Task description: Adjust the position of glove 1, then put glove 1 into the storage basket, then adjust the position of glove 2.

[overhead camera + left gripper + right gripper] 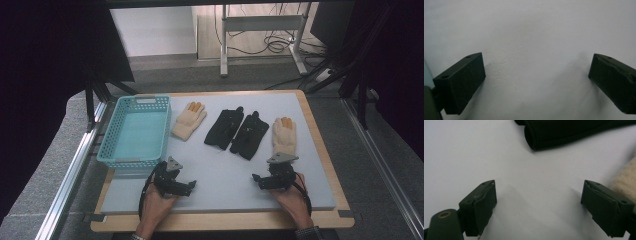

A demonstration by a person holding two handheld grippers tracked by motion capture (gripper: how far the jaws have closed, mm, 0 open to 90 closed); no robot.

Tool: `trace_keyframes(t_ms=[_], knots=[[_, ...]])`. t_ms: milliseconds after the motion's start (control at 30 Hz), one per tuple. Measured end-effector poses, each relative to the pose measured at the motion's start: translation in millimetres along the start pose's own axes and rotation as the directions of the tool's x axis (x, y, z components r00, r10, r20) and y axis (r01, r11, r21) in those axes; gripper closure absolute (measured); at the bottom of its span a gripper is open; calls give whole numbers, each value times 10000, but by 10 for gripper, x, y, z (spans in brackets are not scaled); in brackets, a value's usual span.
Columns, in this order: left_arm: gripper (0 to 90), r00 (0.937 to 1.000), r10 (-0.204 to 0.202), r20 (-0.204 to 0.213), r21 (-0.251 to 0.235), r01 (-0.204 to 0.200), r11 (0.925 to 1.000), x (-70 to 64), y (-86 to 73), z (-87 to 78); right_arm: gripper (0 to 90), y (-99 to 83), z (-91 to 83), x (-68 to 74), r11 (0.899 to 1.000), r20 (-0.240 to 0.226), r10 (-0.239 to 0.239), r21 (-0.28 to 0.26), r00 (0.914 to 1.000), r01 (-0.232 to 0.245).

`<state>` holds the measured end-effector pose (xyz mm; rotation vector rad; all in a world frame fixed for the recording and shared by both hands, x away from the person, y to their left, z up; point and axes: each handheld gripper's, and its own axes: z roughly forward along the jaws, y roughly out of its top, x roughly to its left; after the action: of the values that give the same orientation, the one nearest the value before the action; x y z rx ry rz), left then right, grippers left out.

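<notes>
Grey mat (pixel 220 185), near edge: your right gripper (pixel 260 181) spread wide, empty. Beige glove (pixel 283 136) just beyond it toward far edge, long axis near-to-far, cuff nearest. Left gripper (pixel 190 186) released, farther off.

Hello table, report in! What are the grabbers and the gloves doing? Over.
Left gripper and right gripper open, empty. Four gloves flat in a row. Basket empty. Nothing blocking.

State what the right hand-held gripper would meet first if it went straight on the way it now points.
Probably the cuff of a black glove, straight ahead of the open right hand-held gripper; the cream glove lies just off to one side.
</notes>
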<state>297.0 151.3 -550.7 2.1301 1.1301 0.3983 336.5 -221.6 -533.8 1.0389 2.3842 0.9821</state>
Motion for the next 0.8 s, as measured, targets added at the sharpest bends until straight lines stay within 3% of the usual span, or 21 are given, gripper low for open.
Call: trace_keyframes(t_ms=[800], knots=[[14, 10000, -11, -15, -35, 11, 10000, 1, -4, -3, 142, 2, -7, -3, 9996, 140, 265, 6, 9995, -266]])
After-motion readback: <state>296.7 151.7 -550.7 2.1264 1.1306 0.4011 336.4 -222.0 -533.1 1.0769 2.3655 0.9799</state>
